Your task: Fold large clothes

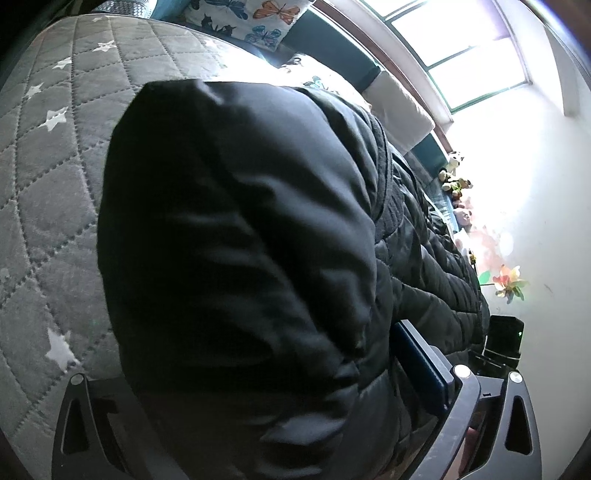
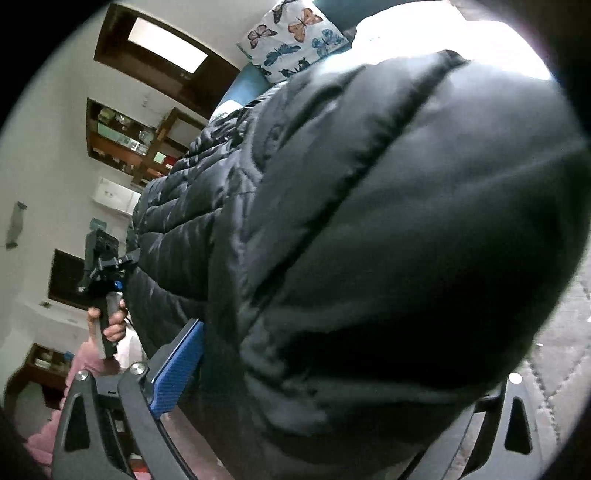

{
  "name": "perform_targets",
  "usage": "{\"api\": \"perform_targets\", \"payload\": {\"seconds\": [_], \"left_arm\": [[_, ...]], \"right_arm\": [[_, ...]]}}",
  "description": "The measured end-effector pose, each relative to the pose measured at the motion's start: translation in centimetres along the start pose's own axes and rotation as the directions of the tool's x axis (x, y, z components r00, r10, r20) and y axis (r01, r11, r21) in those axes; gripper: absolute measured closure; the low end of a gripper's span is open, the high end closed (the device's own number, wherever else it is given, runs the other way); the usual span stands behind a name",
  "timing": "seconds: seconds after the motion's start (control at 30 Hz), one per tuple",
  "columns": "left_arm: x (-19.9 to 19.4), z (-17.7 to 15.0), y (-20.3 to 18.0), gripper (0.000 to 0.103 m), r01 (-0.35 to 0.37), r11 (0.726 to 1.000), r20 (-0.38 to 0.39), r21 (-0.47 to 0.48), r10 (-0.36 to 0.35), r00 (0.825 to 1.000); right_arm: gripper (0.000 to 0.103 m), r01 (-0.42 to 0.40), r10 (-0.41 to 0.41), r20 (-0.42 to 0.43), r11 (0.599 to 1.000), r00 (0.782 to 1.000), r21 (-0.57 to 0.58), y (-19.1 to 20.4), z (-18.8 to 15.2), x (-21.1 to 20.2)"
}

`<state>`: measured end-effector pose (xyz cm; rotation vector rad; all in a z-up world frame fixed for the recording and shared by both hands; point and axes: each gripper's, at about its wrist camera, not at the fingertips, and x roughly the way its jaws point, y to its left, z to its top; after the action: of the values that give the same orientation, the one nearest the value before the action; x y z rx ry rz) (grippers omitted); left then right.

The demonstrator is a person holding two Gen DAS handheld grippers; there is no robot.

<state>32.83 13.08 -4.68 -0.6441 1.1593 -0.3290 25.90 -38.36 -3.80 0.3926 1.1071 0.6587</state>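
A large black quilted puffer jacket (image 1: 240,240) hangs in front of the left wrist camera and fills most of the view. My left gripper (image 1: 266,406) is shut on a thick fold of it; the blue pad of one finger (image 1: 417,365) presses its side, the other finger is hidden by fabric. The same jacket (image 2: 388,240) fills the right wrist view. My right gripper (image 2: 314,387) is shut on another fold, its blue pad (image 2: 177,369) against the cloth. The left gripper with the hand holding it (image 2: 105,288) shows at the left of the right wrist view.
A grey quilted bedspread with white stars (image 1: 48,184) lies under the jacket. Butterfly-print pillows (image 1: 251,18) lie at the bed's head under a bright window (image 1: 461,44). Soft toys (image 1: 454,177) line the wall. Wooden shelves (image 2: 125,144) stand on the far wall.
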Motion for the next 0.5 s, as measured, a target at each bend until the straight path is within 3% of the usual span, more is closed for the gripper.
{"api": "perform_targets", "payload": {"seconds": [0.1, 0.23, 0.37, 0.5], "left_arm": [[-0.4, -0.5, -1.0, 0.000, -0.003, 1.000, 0.021, 0.015, 0.002, 1.000], [-1.1, -1.3, -2.9, 0.003, -0.035, 0.992, 0.034, 0.124, 0.031, 0.999], [-0.2, -0.6, -1.3, 0.001, 0.004, 0.998, -0.002, 0.060, -0.004, 1.000], [0.4, -0.6, -0.8, 0.000, 0.012, 0.998, 0.004, 0.056, -0.013, 1.000]], "right_arm": [[0.000, -0.004, 0.004, -0.005, 1.000, 1.000, 0.007, 0.1, -0.2, 0.0], [0.006, 0.020, -0.020, 0.002, 0.999, 1.000, -0.047, 1.0, -0.8, -0.4], [0.005, 0.009, -0.009, -0.007, 0.999, 1.000, -0.040, 1.0, -0.9, -0.4], [0.001, -0.024, 0.024, -0.016, 1.000, 1.000, -0.008, 0.2, -0.8, -0.1]]}}
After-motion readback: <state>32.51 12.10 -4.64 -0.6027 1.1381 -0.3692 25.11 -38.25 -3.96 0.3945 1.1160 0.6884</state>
